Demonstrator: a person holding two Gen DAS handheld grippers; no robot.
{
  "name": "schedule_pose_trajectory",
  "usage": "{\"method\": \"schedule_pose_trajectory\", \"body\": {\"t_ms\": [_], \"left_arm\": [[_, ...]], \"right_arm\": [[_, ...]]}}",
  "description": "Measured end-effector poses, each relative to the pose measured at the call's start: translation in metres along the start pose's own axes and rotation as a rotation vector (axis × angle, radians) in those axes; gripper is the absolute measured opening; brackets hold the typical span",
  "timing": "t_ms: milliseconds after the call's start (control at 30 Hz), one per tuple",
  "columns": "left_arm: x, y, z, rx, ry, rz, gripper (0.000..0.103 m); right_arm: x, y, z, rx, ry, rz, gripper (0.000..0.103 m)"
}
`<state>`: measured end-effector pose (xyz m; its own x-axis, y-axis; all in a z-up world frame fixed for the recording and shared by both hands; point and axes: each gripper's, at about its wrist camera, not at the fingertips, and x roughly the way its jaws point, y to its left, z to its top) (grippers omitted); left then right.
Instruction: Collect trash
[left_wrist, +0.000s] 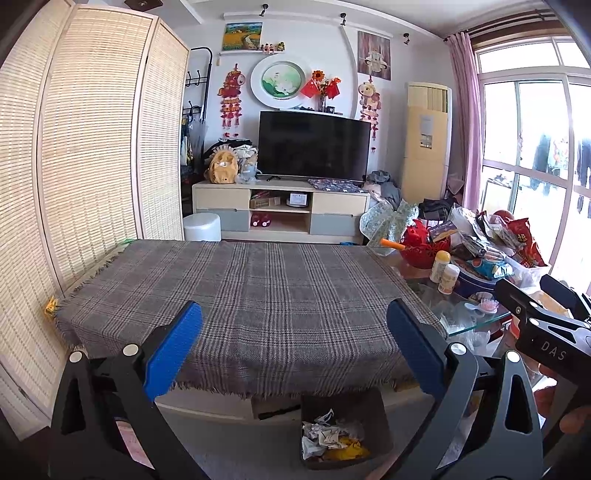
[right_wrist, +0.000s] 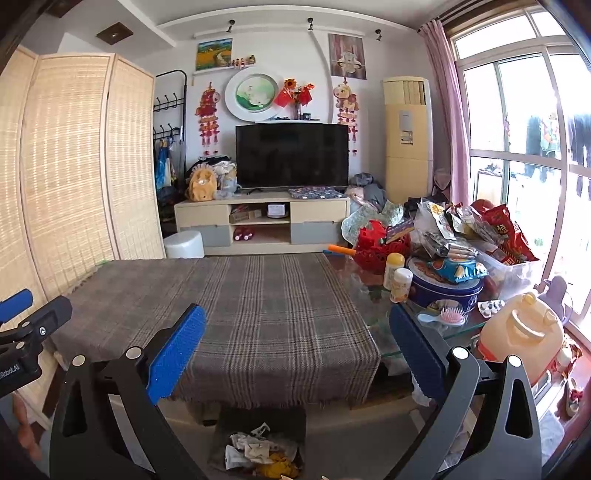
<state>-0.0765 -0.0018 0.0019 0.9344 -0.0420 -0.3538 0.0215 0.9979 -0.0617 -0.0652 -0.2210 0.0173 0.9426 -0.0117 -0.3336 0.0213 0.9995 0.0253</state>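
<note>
A dark bin (left_wrist: 380, 417) stands on the floor below the table's near edge, holding crumpled white and yellow trash (left_wrist: 332, 435). The right wrist view shows the same bin (right_wrist: 299, 424) with its trash (right_wrist: 255, 454). My left gripper (left_wrist: 295, 347) hangs open over the near edge of the plaid cloth (left_wrist: 258, 295), nothing between its blue pads. My right gripper (right_wrist: 295, 347) is also open and empty, above the cloth (right_wrist: 240, 306) and beside the glass table edge. Each gripper shows at the other view's border.
The right side of the glass table (right_wrist: 369, 280) is crowded with snack bags, a blue tin (right_wrist: 443, 291), two bottles (right_wrist: 397, 277), a red basket and a pink hairbrush. A bamboo screen (left_wrist: 85, 155) stands left. A TV stand (left_wrist: 280, 206) and white stool sit beyond.
</note>
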Motion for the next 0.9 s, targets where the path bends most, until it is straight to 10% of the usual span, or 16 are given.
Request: {"method": "schedule_pose_trajectory", "body": {"t_ms": [900], "left_arm": [[-0.0006,-0.0019,0.0007,0.004,0.003,-0.001,0.095]], "right_arm": [[0.0021,-0.0042,-0.0013,0.012,0.010,0.007,0.100]]}}
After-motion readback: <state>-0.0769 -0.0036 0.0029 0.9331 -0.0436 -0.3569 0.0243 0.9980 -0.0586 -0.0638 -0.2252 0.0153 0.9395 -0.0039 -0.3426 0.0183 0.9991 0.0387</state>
